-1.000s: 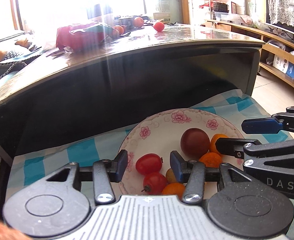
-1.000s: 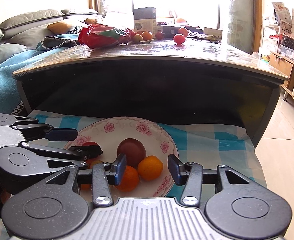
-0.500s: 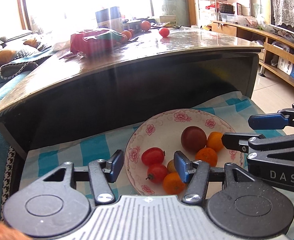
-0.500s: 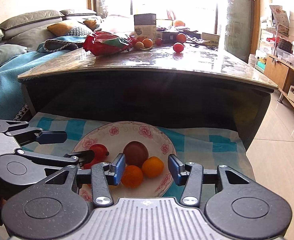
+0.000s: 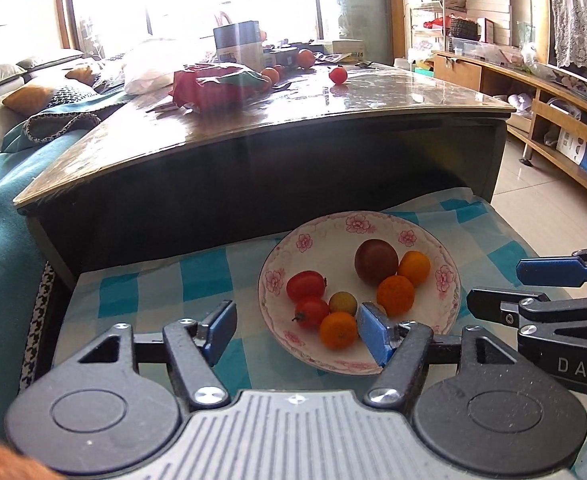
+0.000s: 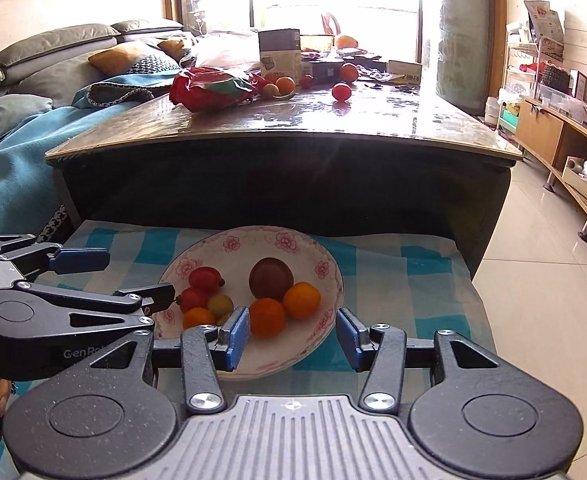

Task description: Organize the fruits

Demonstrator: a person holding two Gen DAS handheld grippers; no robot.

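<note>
A white plate with pink flowers (image 5: 333,224) (image 6: 253,236) lies on a blue-checked cloth. It holds a dark plum-coloured fruit (image 5: 375,261) (image 6: 271,278), three small oranges (image 5: 395,295), two red tomatoes (image 5: 305,285) and a small yellowish fruit (image 5: 342,303). My left gripper (image 5: 297,332) hovers above the plate's near rim; its jaws are opening and grip nothing. My right gripper (image 6: 292,336) hangs over the plate's near right rim, open and empty. Each gripper shows in the other's view, the right one (image 5: 533,288) and the left one (image 6: 105,276). More fruit lies on the table: a red tomato (image 5: 338,75) (image 6: 341,91) and oranges (image 5: 305,58).
The dark glossy table (image 5: 373,120) rises just behind the plate, its edge overhanging the cloth. On it are a red bag (image 6: 213,88), a box (image 6: 279,54) and clutter. A sofa with a teal blanket (image 6: 13,152) stands on the left, wooden shelving (image 5: 565,132) on the right.
Both grippers have drawn back and up from the plate, which now looks smaller. The left jaws have spread much wider. The right jaws stand as before.
</note>
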